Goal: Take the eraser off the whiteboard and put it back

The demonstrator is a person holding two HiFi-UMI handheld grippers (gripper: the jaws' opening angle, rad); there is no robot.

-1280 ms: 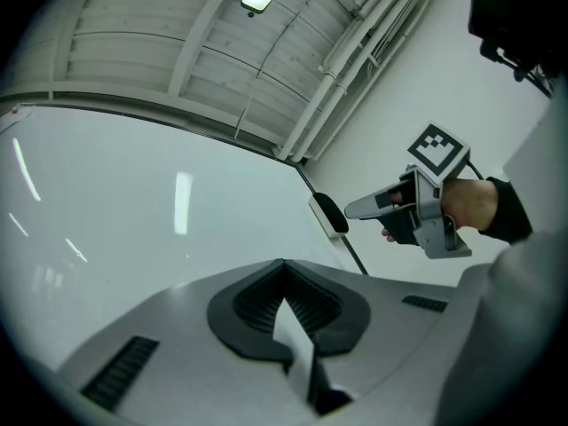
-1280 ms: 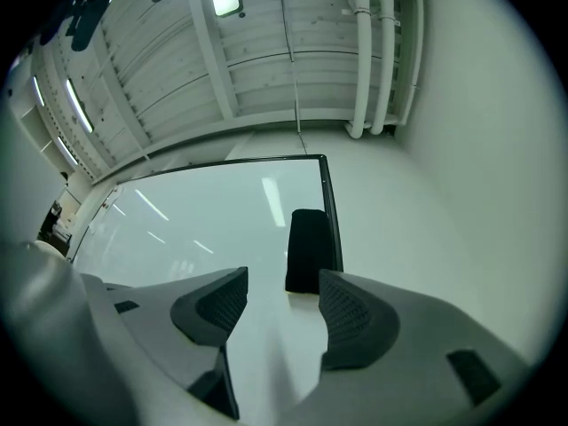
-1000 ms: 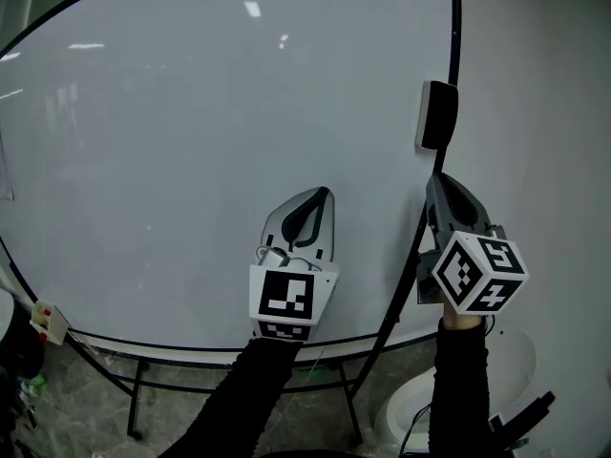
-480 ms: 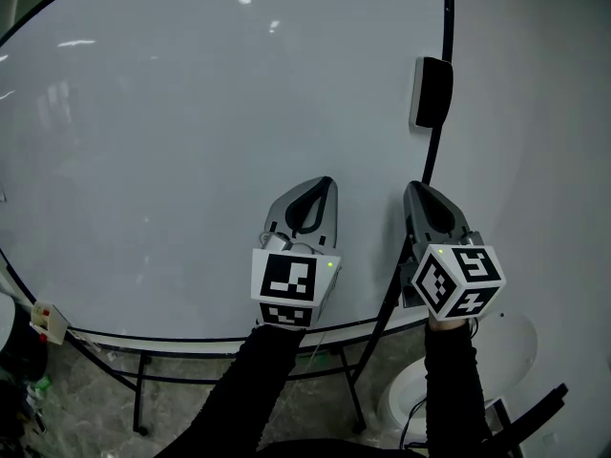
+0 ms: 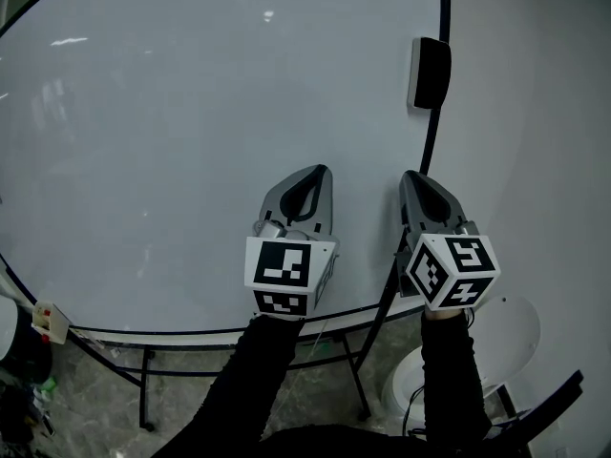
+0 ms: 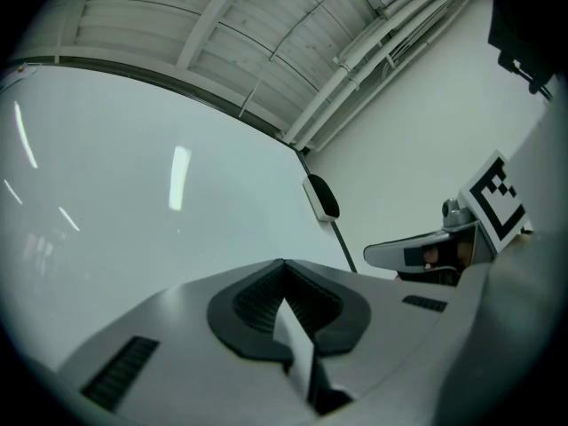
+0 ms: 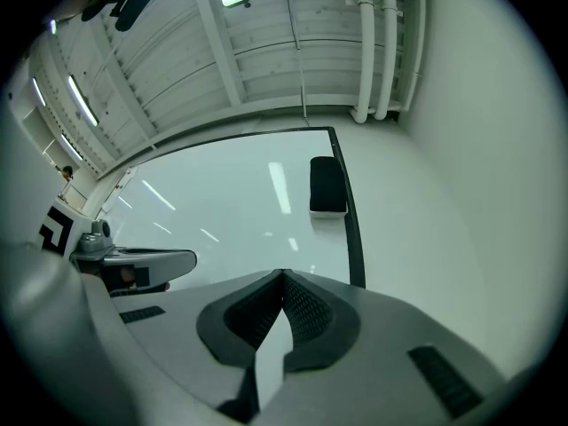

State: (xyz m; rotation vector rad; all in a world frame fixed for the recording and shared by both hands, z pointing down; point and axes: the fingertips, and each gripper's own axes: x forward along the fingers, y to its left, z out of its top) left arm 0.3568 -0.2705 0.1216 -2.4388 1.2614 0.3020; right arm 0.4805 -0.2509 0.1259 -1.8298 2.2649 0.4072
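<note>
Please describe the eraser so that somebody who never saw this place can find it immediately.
Find the large whiteboard that fills the head view and follow its black right edge upward. The eraser sits on the board against that edge, above the right gripper. It is the only small dark block on the white surface.

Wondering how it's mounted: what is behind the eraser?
The eraser sits against the whiteboard, at its black right edge. Its back face, and whatever holds it there, is covered by its own body.
</note>
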